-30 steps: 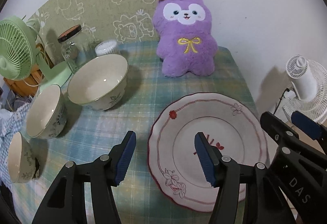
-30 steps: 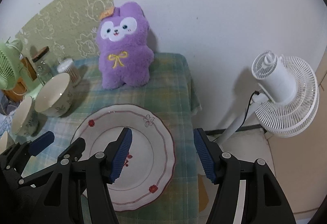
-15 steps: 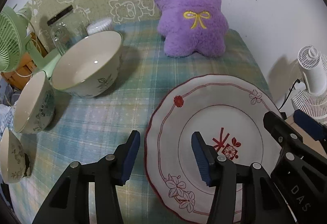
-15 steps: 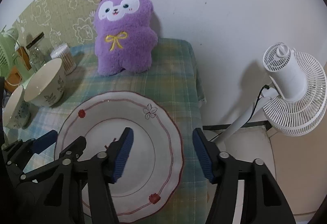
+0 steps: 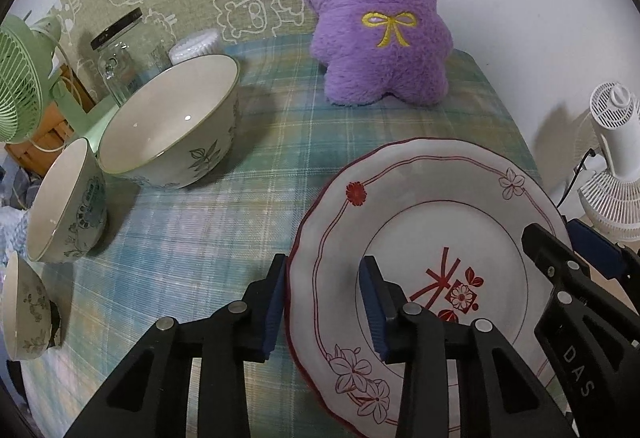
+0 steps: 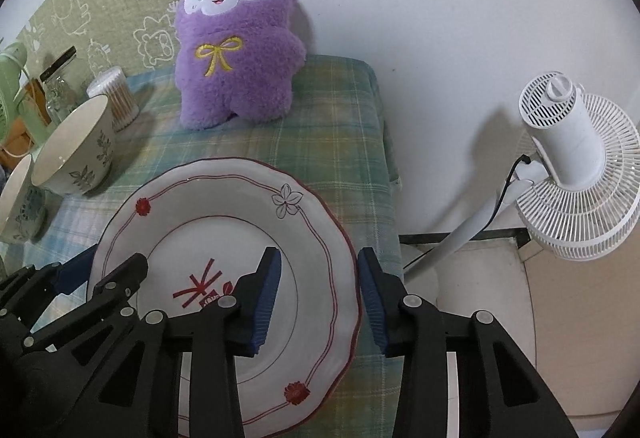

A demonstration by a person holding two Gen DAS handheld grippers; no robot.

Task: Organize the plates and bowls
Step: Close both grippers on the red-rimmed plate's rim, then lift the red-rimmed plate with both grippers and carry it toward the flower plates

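Observation:
A white plate with red flower trim lies on the plaid tablecloth. My left gripper is open and straddles the plate's left rim. My right gripper is open and straddles its right rim. A large leaf-pattern bowl stands at the left. A medium blue-pattern bowl and a small bowl stand nearer the left edge.
A purple plush rabbit sits at the back of the table. A glass jar, a cotton-swab tub and a green fan are at back left. A white floor fan stands beyond the table's right edge.
Both grippers have moved forward and down toward the plate. Their jaws have narrowed and now straddle the plate's left and right rims.

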